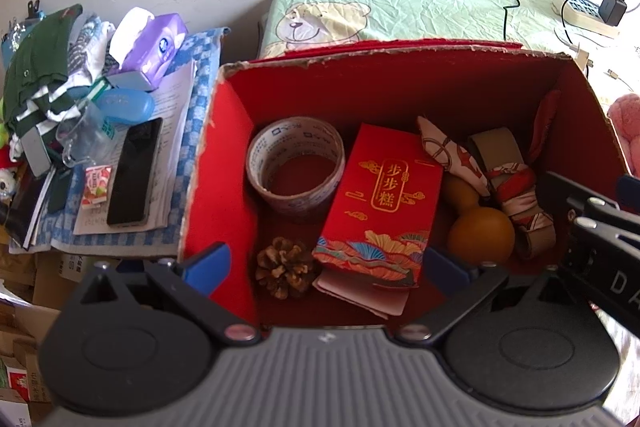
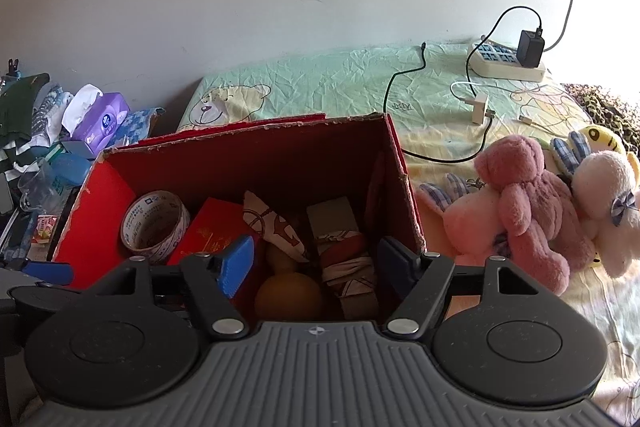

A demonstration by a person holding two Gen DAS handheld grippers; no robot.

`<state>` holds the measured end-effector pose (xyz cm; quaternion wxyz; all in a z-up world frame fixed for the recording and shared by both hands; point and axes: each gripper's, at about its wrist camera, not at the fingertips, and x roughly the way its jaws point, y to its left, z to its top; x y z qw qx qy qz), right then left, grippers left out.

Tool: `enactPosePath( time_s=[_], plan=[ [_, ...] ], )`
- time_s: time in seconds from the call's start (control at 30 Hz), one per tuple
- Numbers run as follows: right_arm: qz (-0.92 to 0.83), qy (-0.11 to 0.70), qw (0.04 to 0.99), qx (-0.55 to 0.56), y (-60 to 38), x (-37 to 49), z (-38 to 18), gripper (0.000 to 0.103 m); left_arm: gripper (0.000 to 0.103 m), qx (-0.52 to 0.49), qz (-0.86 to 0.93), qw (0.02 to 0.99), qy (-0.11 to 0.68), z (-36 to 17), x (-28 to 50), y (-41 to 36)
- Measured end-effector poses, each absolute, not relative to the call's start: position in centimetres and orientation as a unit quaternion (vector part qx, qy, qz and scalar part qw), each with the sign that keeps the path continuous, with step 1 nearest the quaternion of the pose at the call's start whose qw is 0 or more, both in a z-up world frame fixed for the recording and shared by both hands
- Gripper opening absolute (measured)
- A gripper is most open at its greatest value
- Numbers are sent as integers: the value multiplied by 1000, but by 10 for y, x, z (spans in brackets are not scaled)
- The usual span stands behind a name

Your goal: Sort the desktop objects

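Note:
An open red cardboard box [image 1: 224, 163] [image 2: 400, 163] sits on the bed in both views. Inside lie a tape roll [image 1: 295, 163] [image 2: 155, 225], a red gift packet [image 1: 384, 203] [image 2: 208, 235], a pine cone [image 1: 285, 267], a tan gourd [image 1: 480, 233] [image 2: 288, 297] and a patterned scarf bundle [image 1: 516, 195] [image 2: 348, 267]. My left gripper [image 1: 326, 267] hangs open above the box's near side, nothing between its blue pads. My right gripper [image 2: 316, 267] is open over the gourd and scarf, empty; its body shows in the left wrist view [image 1: 600, 235].
Left of the box, a cluttered checked cloth [image 1: 200, 99] holds a black phone [image 1: 136, 173], tissue pack [image 1: 154, 47] [image 2: 100, 121], blue case [image 1: 124, 105], glass cup [image 1: 82, 139] and clothes [image 1: 40, 67]. Plush toys [image 2: 532, 211], a power strip [image 2: 508, 61] and cables [image 2: 440, 115] lie on the green sheet [image 2: 320, 83].

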<state>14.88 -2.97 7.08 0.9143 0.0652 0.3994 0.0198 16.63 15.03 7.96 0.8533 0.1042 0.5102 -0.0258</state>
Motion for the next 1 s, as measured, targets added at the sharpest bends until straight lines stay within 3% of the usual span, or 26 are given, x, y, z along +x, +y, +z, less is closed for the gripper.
enactPosePath(
  time_s=[1.0],
  plan=[
    [20, 436, 898, 48, -29, 178, 48, 72, 102, 95, -31, 834, 543, 43, 198, 152]
  ],
)
